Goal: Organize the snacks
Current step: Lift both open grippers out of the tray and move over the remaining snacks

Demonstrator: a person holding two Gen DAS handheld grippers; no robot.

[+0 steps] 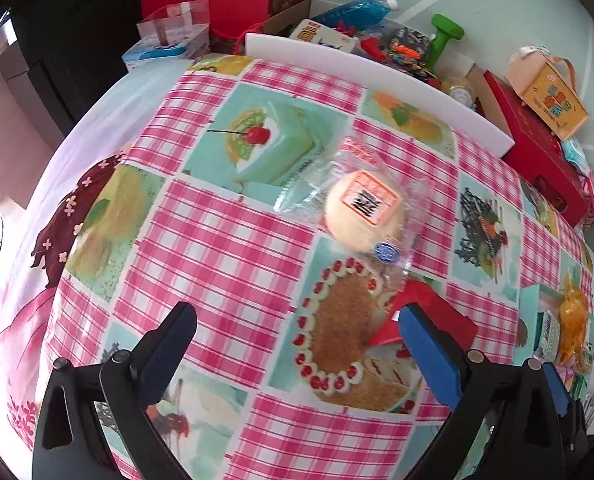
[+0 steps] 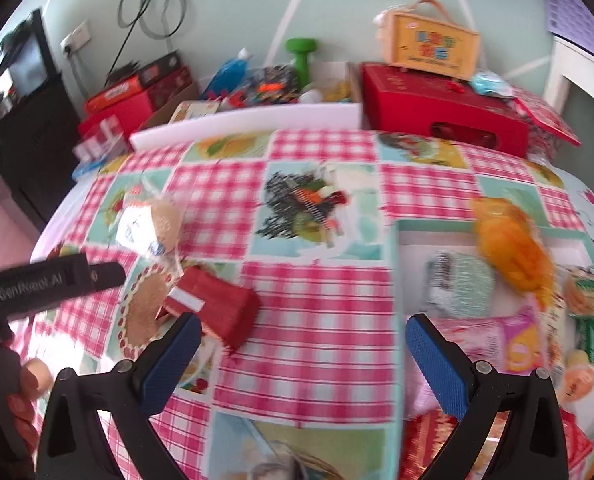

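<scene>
A round bun in clear wrap (image 1: 363, 210) (image 2: 153, 220) lies on the checked tablecloth. Nearer sits a small red box (image 1: 429, 312) (image 2: 217, 304). My left gripper (image 1: 297, 320) is open and hangs above the cloth; its right finger covers part of the red box. My right gripper (image 2: 303, 332) is open too, with nothing between its fingers and the red box just past its left fingertip. On the right stands a teal-rimmed box (image 2: 395, 280) (image 1: 531, 300) holding an orange packet (image 2: 513, 248) (image 1: 573, 308), a green-silver packet (image 2: 461, 284) and a pink packet (image 2: 509, 340). The right wrist view is blurred.
A white foam board (image 1: 377, 68) (image 2: 249, 124) edges the table's far side. Behind it are red boxes (image 2: 445, 116), a green dumbbell (image 1: 443, 38) and a yellow carry box (image 2: 431, 44). A hand (image 2: 29, 380) holds the left gripper's body (image 2: 49, 280).
</scene>
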